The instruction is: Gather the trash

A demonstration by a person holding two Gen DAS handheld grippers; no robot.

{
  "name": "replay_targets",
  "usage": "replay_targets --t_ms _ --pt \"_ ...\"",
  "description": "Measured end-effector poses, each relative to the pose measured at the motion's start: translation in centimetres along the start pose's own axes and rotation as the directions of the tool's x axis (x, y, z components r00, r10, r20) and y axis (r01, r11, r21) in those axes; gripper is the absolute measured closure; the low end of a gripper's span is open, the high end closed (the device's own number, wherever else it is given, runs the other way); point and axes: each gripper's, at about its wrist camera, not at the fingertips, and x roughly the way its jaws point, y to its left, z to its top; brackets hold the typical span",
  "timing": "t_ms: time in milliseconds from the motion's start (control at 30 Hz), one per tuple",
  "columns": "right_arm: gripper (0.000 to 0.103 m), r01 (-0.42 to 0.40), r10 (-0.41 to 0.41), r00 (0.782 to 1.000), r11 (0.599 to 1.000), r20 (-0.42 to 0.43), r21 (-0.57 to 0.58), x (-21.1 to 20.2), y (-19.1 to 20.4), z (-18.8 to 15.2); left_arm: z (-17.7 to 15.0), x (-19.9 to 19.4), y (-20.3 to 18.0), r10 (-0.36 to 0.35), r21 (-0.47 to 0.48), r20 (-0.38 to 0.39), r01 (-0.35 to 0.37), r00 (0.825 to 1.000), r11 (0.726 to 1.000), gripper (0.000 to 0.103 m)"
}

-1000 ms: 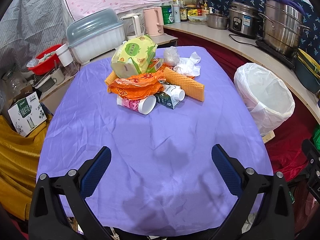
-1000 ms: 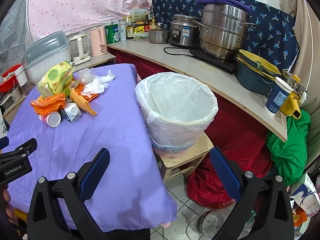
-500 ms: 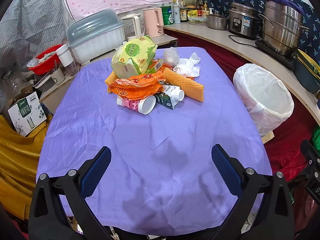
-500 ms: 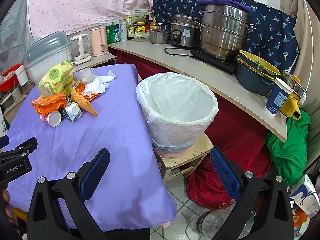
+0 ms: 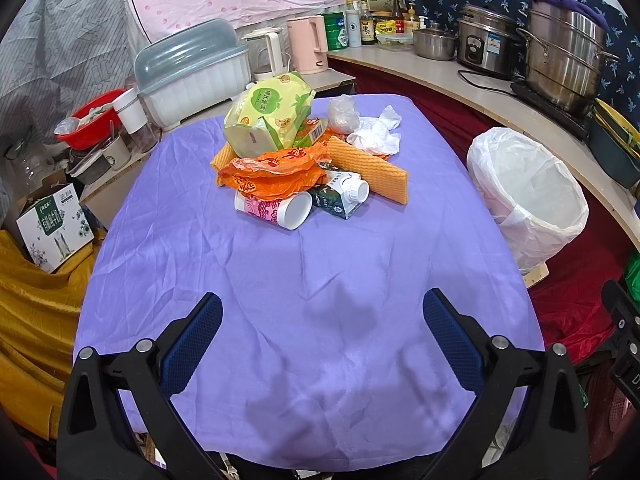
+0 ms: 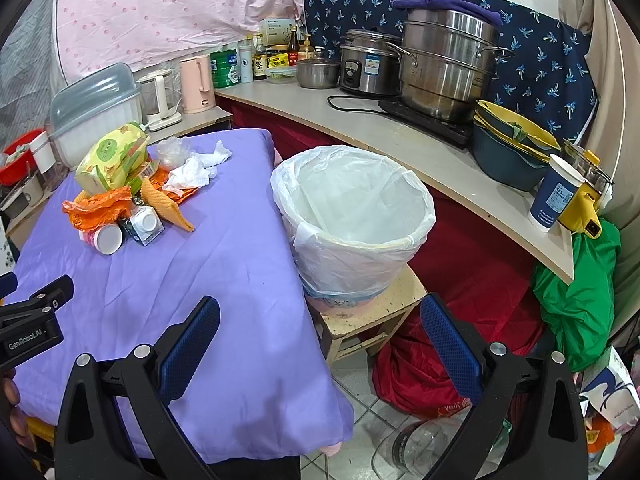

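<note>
A heap of trash lies at the far middle of the purple table (image 5: 312,280): a green-yellow tissue pack (image 5: 268,120), an orange plastic bag (image 5: 272,172), a pink paper cup (image 5: 276,210) on its side, a small carton with a white cap (image 5: 342,196), an orange wafer-like sheet (image 5: 368,170) and crumpled white tissue (image 5: 378,136). The white-lined trash bin (image 6: 352,216) stands on a low stool to the right of the table. My left gripper (image 5: 322,328) hovers open over the near table edge. Beside the table corner, in front of the bin, my right gripper (image 6: 320,332) is open and empty.
A curved counter (image 6: 400,136) holds steel pots (image 6: 444,68), a rice cooker, bowls and a blue paper cup (image 6: 554,192). A dish rack (image 5: 192,72) and pink kettle (image 5: 308,44) sit behind the table. A green bag (image 6: 580,288) and red cloth lie below the counter.
Both views have shifted only slightly; the trash pile and bin stay where they were, and both grippers remain open.
</note>
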Motion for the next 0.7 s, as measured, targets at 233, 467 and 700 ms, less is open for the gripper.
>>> replay_targets --t_ms 233,467,700 --pt "0.007 0.000 0.000 1.000 1.000 0.001 -0.001 -0.11 0.03 0.02 -0.01 -0.06 0.01 0.001 -0.004 0.001 -0.001 1.000 1.000 0.007" --pt "0.007 0.000 0.000 1.000 1.000 0.001 0.000 -0.08 0.08 0.06 0.15 -0.25 -0.05 -0.001 -0.002 0.000 0.001 1.000 1.000 0.007" --pt "0.007 0.000 0.000 1.000 1.000 0.001 -0.002 0.01 0.02 0.08 0.00 -0.14 0.04 0.000 -0.002 0.001 0.000 1.000 1.000 0.007"
